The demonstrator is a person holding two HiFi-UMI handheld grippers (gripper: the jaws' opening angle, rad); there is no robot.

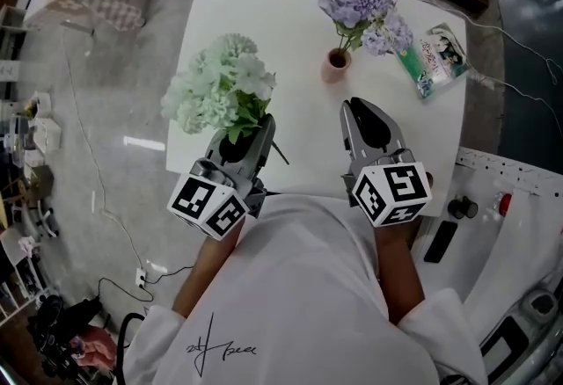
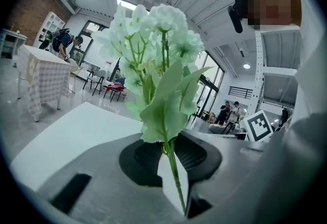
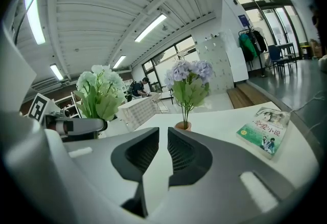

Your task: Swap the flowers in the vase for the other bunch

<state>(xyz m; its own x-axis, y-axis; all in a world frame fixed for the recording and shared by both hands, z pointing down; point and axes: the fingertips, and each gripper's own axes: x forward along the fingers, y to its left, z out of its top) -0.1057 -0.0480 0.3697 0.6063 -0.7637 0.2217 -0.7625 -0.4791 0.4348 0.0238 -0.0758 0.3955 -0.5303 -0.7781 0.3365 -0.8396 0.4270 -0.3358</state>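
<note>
The left gripper (image 1: 262, 123) clamps the pale green flower bunch (image 1: 220, 84). The upright lilac flowers (image 1: 365, 3) in the small pink vase (image 1: 336, 65) stand at 11 o'clock from the right gripper (image 1: 355, 107), whose fingers (image 3: 190, 155) are slightly apart and empty.

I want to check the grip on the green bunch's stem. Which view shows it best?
The left gripper view: the stem runs right between the left tool's jaws, which pinch it. The head view shows the green bunch rising from that tool, blooms covering the grip. The right gripper view catches only blooms and leaves, at left.
</note>
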